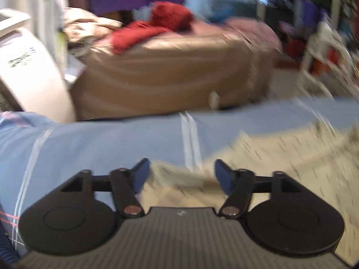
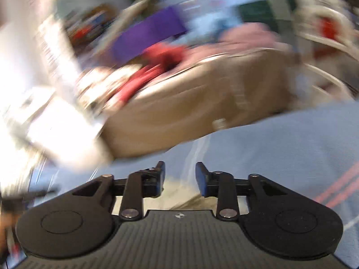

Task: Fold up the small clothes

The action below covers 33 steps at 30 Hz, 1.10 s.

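A cream cloth with small dark flecks (image 1: 280,157) lies on the light blue bedsheet (image 1: 112,143), spreading from below my left gripper to the right edge of the left wrist view. My left gripper (image 1: 181,176) hovers over its near left part, jaws apart, nothing pressed between the blue pads. In the blurred right wrist view my right gripper (image 2: 180,179) stands open too, above the blue sheet (image 2: 280,145). A sliver of the cream cloth (image 2: 179,198) shows just below and behind its fingers.
Beyond the sheet's far edge stands a tan covered bed (image 1: 170,76) with red clothes (image 1: 157,29) and a beige heap (image 1: 89,27) on it. A white appliance (image 1: 29,67) stands at the left. Cluttered shelves (image 1: 325,51) fill the right.
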### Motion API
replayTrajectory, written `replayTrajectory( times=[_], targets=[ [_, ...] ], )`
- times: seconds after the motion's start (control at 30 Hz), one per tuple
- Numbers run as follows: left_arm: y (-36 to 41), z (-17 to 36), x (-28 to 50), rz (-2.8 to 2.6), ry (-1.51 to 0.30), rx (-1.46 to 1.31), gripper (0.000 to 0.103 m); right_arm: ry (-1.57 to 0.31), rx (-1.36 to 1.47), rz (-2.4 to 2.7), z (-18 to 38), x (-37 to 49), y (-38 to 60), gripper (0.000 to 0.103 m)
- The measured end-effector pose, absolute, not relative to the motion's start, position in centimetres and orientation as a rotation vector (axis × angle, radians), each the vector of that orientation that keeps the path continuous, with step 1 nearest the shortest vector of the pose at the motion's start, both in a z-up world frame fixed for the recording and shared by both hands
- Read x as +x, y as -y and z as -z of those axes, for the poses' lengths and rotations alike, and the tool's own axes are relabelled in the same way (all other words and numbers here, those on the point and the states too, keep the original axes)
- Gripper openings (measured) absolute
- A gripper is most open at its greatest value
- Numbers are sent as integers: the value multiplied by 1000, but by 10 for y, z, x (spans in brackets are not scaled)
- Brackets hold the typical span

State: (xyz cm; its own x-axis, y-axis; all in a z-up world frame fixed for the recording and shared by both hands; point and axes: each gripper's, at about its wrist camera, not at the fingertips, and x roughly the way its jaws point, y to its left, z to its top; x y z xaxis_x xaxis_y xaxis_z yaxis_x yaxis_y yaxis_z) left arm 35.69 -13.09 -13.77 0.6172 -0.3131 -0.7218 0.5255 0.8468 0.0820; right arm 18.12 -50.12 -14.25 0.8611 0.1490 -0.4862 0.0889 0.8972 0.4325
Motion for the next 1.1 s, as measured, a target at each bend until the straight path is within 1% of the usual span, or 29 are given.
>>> replayTrajectory(
  times=[0.03,0.07,0.1,0.13,0.2,0.23,0.27,0.3,0.37,0.43,0.5,0.57,0.63,0.7,0.77,0.8,0.83,0.87,0.9,0.93,0.97,1.03,1.1],
  targets=[
    [141,145,350,516,-794,346,39,-573,415,-116,145,182,487,49],
    [150,155,345,545,-819,388,37,-627,374,-183,149,185,475,44],
    [158,167,342,553,-832,423,37,-694,335,-217,157,189,462,40],
    [163,180,343,528,-843,451,37,-752,297,-222,164,195,453,38],
    [167,187,354,479,-822,403,39,-805,207,-178,178,204,442,38],
    [169,185,362,448,-802,370,42,-816,192,-150,183,209,443,37],
    [171,183,371,413,-787,352,45,-819,190,-117,187,217,448,31],
    [174,181,381,375,-772,347,49,-800,198,-93,187,222,454,32],
    [179,178,397,299,-739,367,68,-769,212,-34,184,233,468,32],
    [182,177,409,258,-734,386,71,-748,254,16,181,244,478,32],
    [184,176,419,267,-769,383,71,-744,264,30,181,250,482,36],
    [184,173,416,282,-782,363,71,-737,263,51,179,257,477,44],
    [184,167,406,307,-775,361,71,-706,322,62,175,251,481,47],
    [185,161,393,339,-774,364,73,-666,397,63,169,238,487,60],
    [188,152,374,377,-776,355,79,-653,463,78,163,231,493,62],
    [190,146,360,407,-770,346,81,-647,488,81,160,222,496,65],
    [191,142,350,426,-764,339,85,-642,511,75,157,216,498,69],
    [195,138,335,446,-764,337,89,-644,524,67,154,206,500,80],
    [197,134,323,470,-767,335,89,-653,532,61,152,199,502,86],
    [199,131,308,496,-766,326,89,-665,538,57,150,188,503,95],
    [201,129,289,532,-760,314,89,-674,542,51,149,178,504,100],
    [211,129,241,663,-753,321,89,-693,566,34,150,158,509,100],
    [231,135,194,759,-734,387,89,-719,578,35,153,142,517,102]
  ],
)
